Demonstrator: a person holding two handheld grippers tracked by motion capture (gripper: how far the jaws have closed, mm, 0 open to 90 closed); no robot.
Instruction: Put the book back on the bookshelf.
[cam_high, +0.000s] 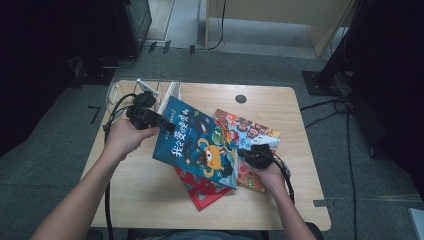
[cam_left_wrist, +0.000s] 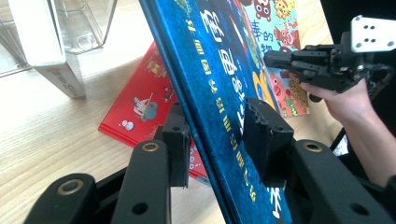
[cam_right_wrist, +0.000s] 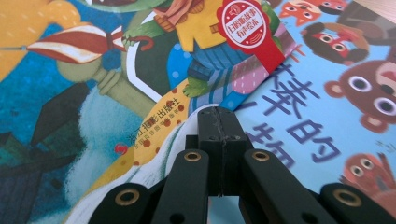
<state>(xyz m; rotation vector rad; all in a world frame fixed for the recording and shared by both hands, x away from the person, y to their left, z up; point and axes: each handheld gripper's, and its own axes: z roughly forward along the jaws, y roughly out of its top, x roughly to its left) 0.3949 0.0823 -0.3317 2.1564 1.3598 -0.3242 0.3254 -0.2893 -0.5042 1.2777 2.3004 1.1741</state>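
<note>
Straddling the spine edge of the blue picture book, your left gripper has one jaw on the cover and one behind it, with no clear pinch visible; the book tilts up off the worktop. Your right gripper has its jaws fully closed, empty, tips at the book's lower corner above the light-blue bear book. A red book lies underneath, near a clear plastic holder.

Red book mostly hidden under blue book, clear holder cut off by the top edge
</note>
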